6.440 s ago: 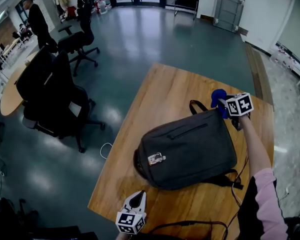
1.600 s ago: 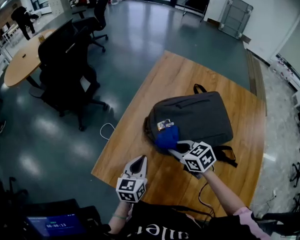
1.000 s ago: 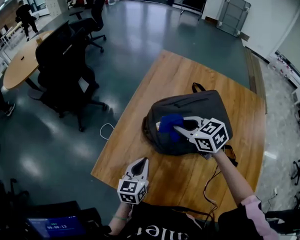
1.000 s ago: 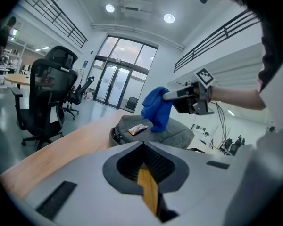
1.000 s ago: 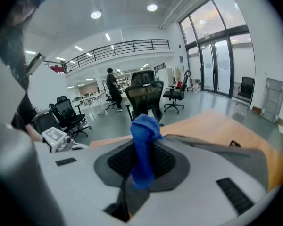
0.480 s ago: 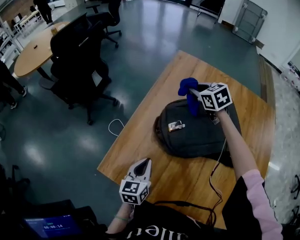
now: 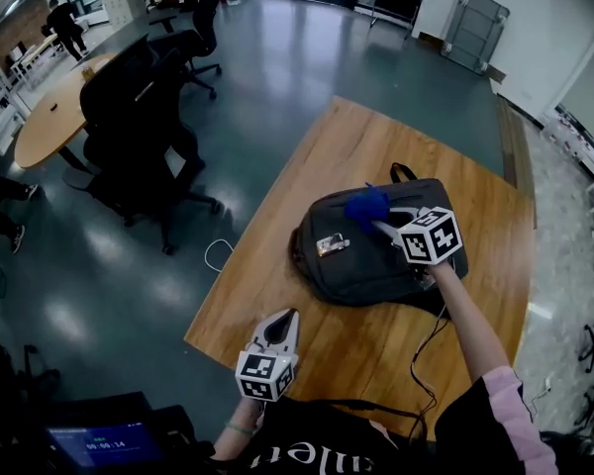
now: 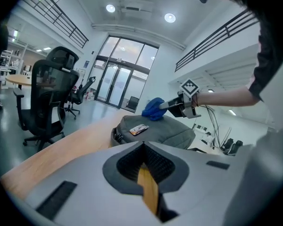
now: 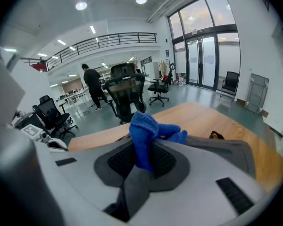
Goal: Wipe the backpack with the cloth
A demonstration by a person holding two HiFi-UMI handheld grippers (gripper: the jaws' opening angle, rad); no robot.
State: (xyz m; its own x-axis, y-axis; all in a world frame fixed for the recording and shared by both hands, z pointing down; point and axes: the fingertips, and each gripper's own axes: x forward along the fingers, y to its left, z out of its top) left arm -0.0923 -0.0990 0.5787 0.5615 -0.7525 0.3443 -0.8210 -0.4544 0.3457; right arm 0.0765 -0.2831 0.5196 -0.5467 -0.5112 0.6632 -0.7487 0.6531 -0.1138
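Your right gripper (image 7: 380,228) clamps soft blue knitted cloth (image 7: 366,206) (floppy; grip its middle), apparently pressing dark grey fabric backpack (image 7: 376,262). Idle left gripper (image 7: 280,327): jaws together, empty.

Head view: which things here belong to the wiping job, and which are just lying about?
In the job:
backpack
blue cloth, clamped in the right gripper
wooden table under the backpack

Lying about:
left gripper, shut and empty, near the table's front edge
office chairs
round table
white cable on the floor
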